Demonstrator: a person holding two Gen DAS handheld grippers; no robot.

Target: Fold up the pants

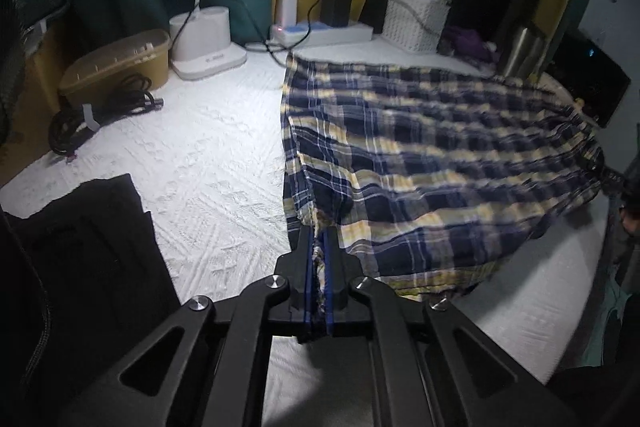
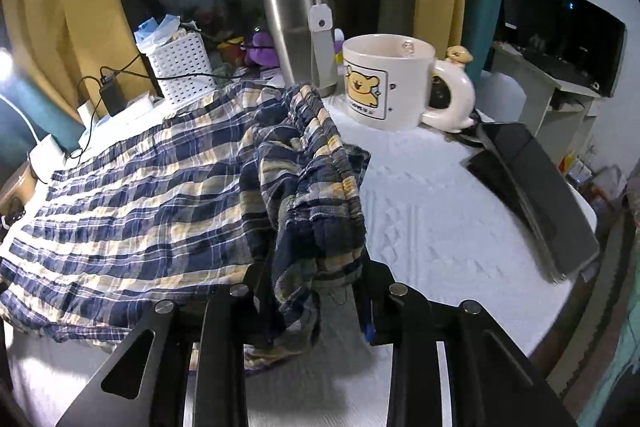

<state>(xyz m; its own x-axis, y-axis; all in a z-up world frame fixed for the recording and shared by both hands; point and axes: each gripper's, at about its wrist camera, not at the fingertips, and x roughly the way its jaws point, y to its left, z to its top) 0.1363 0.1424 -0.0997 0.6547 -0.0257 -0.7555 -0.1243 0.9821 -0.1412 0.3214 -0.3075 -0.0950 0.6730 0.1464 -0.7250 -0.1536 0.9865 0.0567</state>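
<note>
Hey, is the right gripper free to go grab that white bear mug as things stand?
Probably not yet. The right gripper is closed on the gathered waistband of the blue and yellow plaid pants. The path across the white table cover to the white bear mug looks clear once it lets go.

**Right tool grips the waistband**

The right tool (image 2: 316,291) pinches the bunched elastic waistband of the plaid pants (image 2: 132,195), which spread leftward over the white counter (image 2: 432,211). A bear mug (image 2: 384,83) and a steel tumbler (image 2: 292,31) stand behind.
</note>
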